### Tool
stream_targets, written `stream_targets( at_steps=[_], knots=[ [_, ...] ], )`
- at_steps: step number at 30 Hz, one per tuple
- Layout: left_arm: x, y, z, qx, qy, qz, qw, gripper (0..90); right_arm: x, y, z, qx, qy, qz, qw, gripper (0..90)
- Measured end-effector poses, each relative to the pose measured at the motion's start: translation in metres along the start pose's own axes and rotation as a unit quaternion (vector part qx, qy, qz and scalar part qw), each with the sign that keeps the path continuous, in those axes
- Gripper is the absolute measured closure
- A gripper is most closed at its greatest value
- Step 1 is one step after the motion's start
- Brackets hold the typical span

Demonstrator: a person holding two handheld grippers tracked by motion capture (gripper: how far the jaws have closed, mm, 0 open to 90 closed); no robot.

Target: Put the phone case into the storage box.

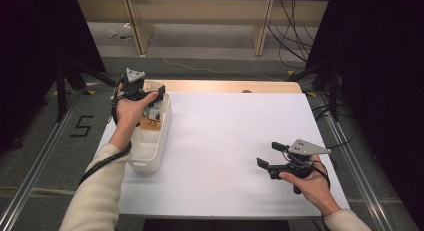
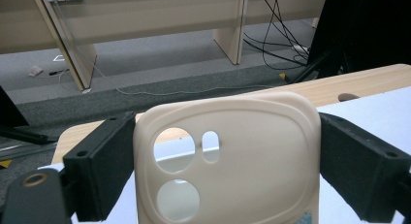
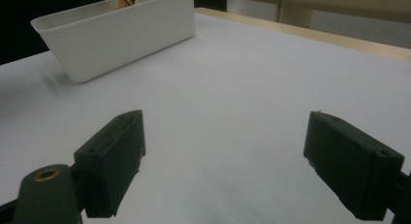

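The left claw (image 2: 225, 151) grips a cream phone case (image 2: 228, 156) between its pads, above the white bin (image 1: 150, 158); the right claw (image 3: 228, 161) waits wide, empty, over the worktop (image 1: 225, 141); next, probably carry the case clear and set it down.

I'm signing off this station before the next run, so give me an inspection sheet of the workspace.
Surface: white table top, bare in the middle; wooden edge at the far side.
Job's things: cream phone case upright between the left gripper's jaws, above the white bin.
Clutter: small items inside the bin, too small to identify.
Grippers: left gripper shut on the phone case; right gripper open, nothing between its jaws, over bare table.
Cables: black cable along the left forearm; loose cables on the floor beyond the table.
Surroundings: wooden shelving, grey floor, a "5" marked at left.
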State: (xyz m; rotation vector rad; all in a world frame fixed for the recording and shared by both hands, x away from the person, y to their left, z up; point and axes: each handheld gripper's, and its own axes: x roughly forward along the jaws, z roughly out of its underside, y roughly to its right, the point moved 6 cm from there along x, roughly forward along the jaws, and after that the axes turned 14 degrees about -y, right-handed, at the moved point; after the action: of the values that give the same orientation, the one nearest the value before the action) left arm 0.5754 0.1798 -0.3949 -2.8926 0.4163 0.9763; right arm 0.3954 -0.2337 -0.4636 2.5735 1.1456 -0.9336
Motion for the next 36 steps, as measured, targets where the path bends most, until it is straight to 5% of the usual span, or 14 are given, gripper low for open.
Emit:
stream_targets(
  at_steps=[36],
  knots=[
    [0.013, -0.004, -0.009, -0.008, -0.004, -0.002, 1.0000, 11.2, 0.001, 0.000, 0.000, 0.001, 0.000, -0.001, 1.0000, 15.8]
  ],
)
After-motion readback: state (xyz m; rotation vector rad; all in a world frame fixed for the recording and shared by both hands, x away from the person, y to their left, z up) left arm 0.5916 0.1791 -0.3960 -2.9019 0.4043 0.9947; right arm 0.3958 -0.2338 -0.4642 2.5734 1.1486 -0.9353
